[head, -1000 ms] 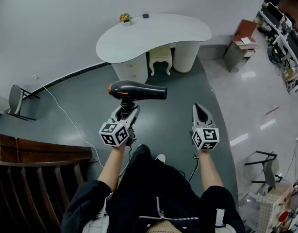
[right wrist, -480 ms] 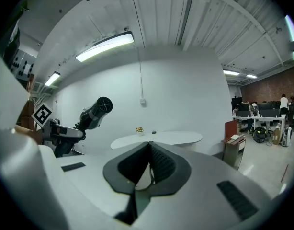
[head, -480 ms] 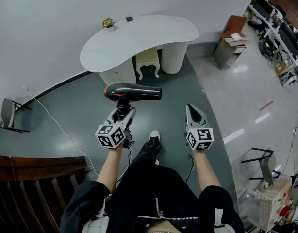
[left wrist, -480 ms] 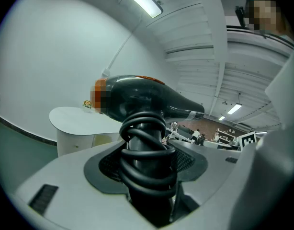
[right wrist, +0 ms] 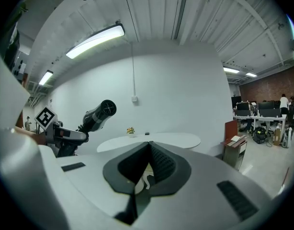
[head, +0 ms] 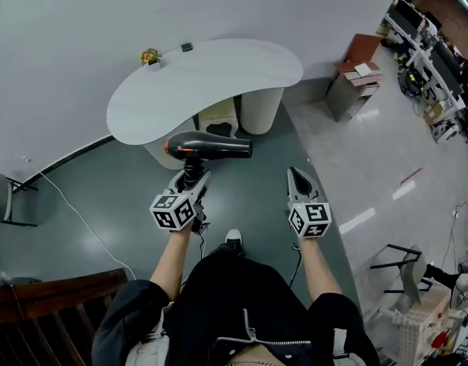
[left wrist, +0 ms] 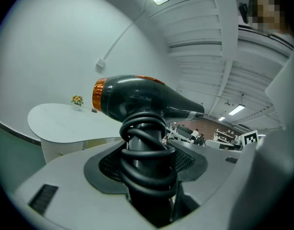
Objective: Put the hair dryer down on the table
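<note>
The hair dryer point(head: 207, 145) is dark grey with an orange ring at its rear end, and its black cord is coiled round the handle. It is up in the air, barrel level and handle pointing down, with the handle clamped between the jaws of the left gripper point(head: 194, 175). Just beyond it stands the table point(head: 211, 78), which has a white kidney-shaped top on white rounded bases and sits against the wall.
</note>
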